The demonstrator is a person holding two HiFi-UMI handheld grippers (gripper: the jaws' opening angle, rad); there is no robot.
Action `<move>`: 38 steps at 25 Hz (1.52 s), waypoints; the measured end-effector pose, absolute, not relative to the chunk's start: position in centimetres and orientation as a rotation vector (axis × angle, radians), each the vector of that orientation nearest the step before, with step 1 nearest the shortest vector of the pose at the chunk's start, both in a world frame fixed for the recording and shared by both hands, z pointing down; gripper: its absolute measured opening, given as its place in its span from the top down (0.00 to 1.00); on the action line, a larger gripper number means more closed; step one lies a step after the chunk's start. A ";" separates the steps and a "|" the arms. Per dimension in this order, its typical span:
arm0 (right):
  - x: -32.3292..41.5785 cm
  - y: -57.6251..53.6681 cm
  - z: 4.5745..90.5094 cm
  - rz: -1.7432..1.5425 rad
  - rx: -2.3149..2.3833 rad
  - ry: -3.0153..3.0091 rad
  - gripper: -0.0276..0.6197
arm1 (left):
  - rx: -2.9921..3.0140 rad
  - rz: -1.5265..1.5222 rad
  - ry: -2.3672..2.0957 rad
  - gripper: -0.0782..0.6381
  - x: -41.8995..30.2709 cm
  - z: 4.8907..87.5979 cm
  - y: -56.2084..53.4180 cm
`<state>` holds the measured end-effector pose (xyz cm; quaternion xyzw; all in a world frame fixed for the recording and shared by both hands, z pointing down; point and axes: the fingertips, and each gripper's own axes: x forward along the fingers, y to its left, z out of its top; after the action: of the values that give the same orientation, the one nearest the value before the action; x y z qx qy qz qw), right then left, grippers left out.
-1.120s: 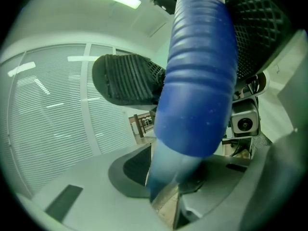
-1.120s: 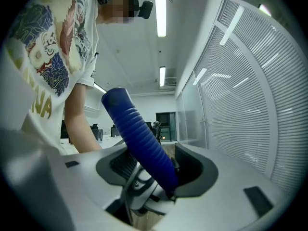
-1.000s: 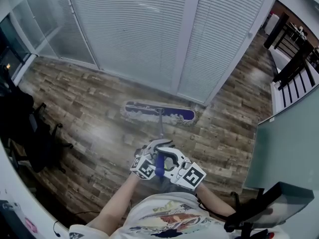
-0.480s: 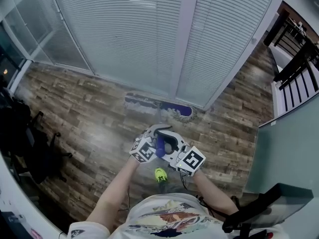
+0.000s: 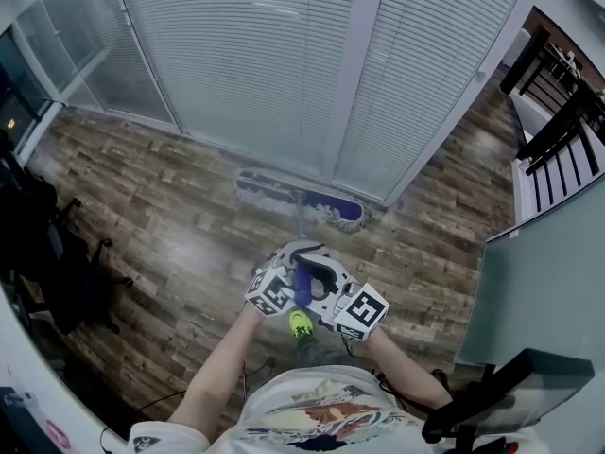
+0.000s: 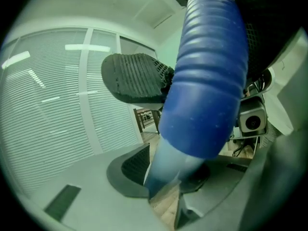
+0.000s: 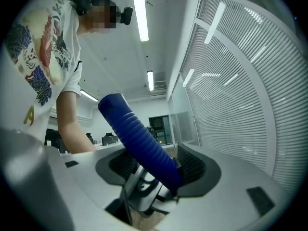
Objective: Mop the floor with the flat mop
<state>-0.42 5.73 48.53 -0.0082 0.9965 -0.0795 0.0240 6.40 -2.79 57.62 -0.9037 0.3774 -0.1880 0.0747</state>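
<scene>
Wood-look plank floor (image 5: pixel 161 206) runs up to a wall of white slatted blinds (image 5: pixel 255 55), w/ black office chairs (image 5: pixel 57 263) at the left edge. My long-handled flat mop (image 5: pixel 302 223) is straight ahead. Its long blue-and-white fringed head (image 5: pixel 284 195) lies flat on the floor, right vs. the foot of the blinds. Its thin metal pole (image 5: pixel 302 235) rises from approx. the head's middle back to a blue ribbed grip (image 5: pixel 302 289). I hold that grip w/ both tools, side by side, above my lime-green shoe (image 5: pixel 301 324).

Left gripper (image 6: pixel 139 124): jaws stand close, one dark ribbed pad above and one below, pressing where the grip's lower end meets the pole. They've just been opening a touch, w/ the grip between them.

Right gripper (image 7: pixel 156 170): jaws set wide, a pad each side of the grip and clamped on it. The grip slants up and to the left in that gripper's view. My bare forearm (image 7: pixel 72 124) and white printed T-shirt (image 7: pixel 33 66) show behind it.
</scene>
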 end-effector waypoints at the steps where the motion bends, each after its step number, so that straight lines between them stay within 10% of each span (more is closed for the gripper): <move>1: -0.2 7.2 48.6 -0.244 -0.014 3.088 0.59 | -2.710 -0.559 1.143 0.79 6.6 57.6 -1.3; 38: 27.8 61.6 46.2 -0.180 0.555 3.022 0.56 | -2.571 -0.556 1.634 0.79 32.1 56.5 51.5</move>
<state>27.78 61.61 46.24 0.1802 0.9814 -0.0584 0.0321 32.11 51.49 56.52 -0.8301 0.5275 -0.1794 0.0228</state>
